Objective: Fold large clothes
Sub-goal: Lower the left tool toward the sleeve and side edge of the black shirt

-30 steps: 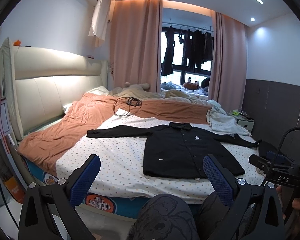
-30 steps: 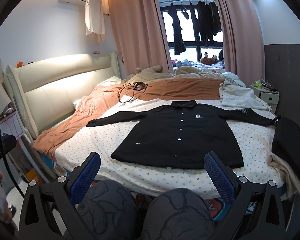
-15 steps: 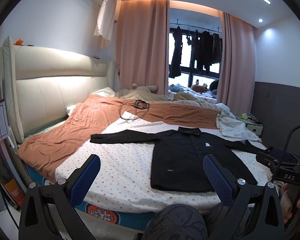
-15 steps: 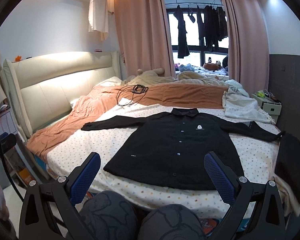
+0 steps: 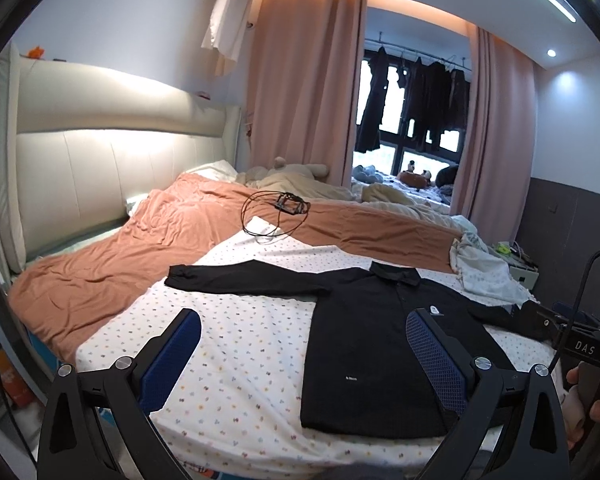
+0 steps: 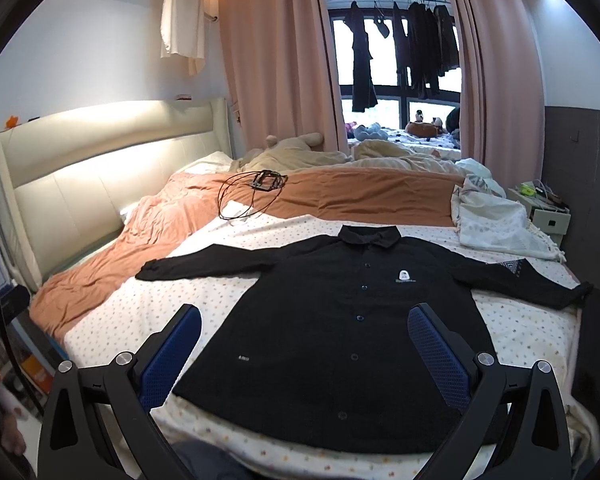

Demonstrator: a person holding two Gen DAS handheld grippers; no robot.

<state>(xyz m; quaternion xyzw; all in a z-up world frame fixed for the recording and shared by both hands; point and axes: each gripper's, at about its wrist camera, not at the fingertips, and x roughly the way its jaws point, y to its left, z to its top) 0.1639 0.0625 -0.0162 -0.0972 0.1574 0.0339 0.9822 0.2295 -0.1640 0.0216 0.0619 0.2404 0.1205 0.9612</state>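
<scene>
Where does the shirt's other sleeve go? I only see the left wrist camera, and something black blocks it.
Observer: In the right wrist view that sleeve lies stretched out flat on the bed, with its cuff near the edge.
Operator: Is the right gripper holding anything?
Observer: No. The right gripper is open and empty, and it points at the shirt.
Operator: Is the shirt buttoned up?
Observer: Yes. A row of buttons runs closed down the front.
</scene>
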